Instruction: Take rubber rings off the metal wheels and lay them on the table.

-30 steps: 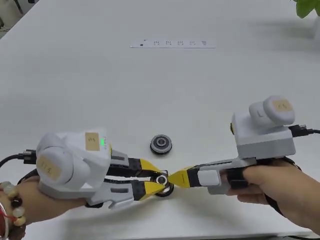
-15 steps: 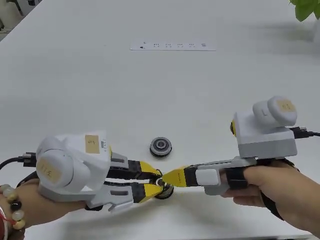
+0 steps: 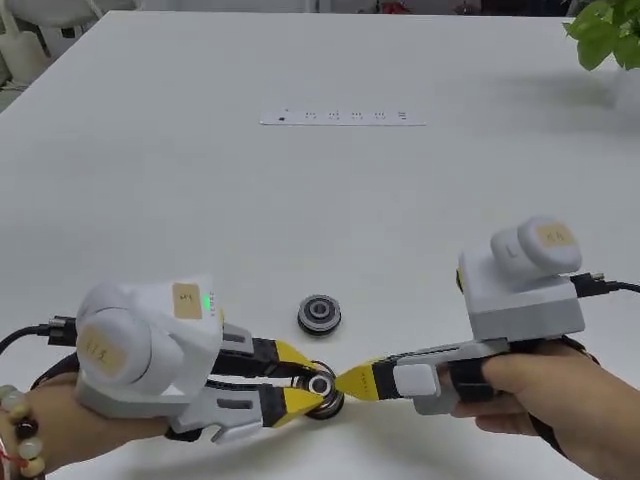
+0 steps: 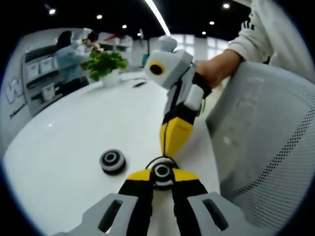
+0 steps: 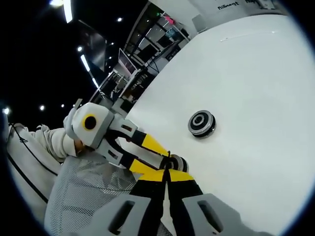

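Two black-rimmed metal wheels sit near the white desk's [image 3: 300,200] front edge: one wheel [image 3: 319,313] free, the other wheel [image 3: 322,386] clamped in the left gripper [image 4: 162,176]; the right gripper [image 5: 166,172], jaws closed together, touches its rim

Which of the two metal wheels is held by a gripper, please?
The wheel nearest the person, clamped in the left gripper; the other wheel lies free beyond.

You had almost nothing legible before you. The white strip [image 3: 341,117] far up the table [image 3: 200,200] carried a row of dark marks too small to read. The tan stickers [image 3: 184,299] on your left gripper [image 3: 316,386] and right gripper [image 3: 347,383] bore only faint print. A wall [image 4: 12,93] showed a large "W". The dark lettering [image 5: 229,6] in the right gripper view was blurred.
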The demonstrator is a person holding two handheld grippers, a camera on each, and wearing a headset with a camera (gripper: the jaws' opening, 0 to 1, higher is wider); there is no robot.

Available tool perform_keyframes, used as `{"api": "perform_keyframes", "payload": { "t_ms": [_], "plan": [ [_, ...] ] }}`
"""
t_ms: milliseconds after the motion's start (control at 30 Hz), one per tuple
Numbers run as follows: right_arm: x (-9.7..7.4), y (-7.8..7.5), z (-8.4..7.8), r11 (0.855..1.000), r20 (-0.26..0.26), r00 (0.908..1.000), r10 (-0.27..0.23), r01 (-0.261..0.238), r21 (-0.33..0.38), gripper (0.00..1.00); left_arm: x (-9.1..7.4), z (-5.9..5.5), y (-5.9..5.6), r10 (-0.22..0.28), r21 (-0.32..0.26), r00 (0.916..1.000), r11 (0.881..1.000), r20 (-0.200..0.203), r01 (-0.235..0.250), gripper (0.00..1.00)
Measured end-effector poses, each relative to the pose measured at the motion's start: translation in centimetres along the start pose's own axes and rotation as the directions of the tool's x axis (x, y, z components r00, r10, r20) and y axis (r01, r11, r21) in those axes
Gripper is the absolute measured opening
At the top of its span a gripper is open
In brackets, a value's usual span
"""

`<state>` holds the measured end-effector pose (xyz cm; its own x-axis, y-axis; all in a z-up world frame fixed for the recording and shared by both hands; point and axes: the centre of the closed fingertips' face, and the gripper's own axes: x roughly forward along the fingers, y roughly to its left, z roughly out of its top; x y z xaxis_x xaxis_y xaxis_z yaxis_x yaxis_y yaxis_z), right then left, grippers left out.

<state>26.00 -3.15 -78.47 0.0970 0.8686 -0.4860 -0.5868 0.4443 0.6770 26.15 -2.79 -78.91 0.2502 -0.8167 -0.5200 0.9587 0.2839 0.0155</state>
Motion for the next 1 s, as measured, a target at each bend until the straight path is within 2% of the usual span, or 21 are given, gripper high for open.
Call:
{"api": "perform_keyframes", "payload": {
  "t_ms": [67, 267, 400, 567, 700, 1000],
  "plan": [
    [-0.1, 0.1, 0.2, 1.000, 0.004, 1.0000, -0.003, 0.003, -0.003, 0.00, -0.2, 0.3, 0.0, -0.002, 0.007, 1.0000, 1.000, 0.001, 0.002, 0.16],
    [-0.9, 0.3, 1.0, 1.000, 0.035, 0.9994, -0.008, 0.008, -0.003, 0.00, -1.4, 2.2, 0.4, 0.005, -0.026, 0.9986, 1.000, 0.053, -0.004, 0.24],
    [-1.3, 0.6, 1.6, 1.000, 0.054, 0.9985, -0.008, 0.008, -0.005, 0.00, -2.6, 2.9, 0.6, 0.012, -0.024, 0.9976, 1.000, 0.068, -0.010, 0.30],
    [-1.7, 0.9, 2.2, 1.000, 0.077, 0.9970, -0.003, 0.003, -0.005, 0.00, -3.9, 3.2, 0.6, 0.018, -0.001, 0.9979, 1.000, 0.063, -0.018, 0.34],
    [-2.2, 1.4, 3.0, 1.000, 0.109, 0.9940, 0.002, -0.001, -0.006, 0.00, -5.2, 3.9, 0.6, 0.027, -0.010, 0.9972, 1.000, 0.069, -0.027, 0.37],
    [-3.3, 2.2, 4.8, 1.000, 0.174, 0.9845, 0.023, -0.023, -0.001, 0.00, -7.8, 4.9, -0.2, 0.019, -0.007, 0.9981, 1.000, 0.059, -0.018, 0.46]
  ]
}}
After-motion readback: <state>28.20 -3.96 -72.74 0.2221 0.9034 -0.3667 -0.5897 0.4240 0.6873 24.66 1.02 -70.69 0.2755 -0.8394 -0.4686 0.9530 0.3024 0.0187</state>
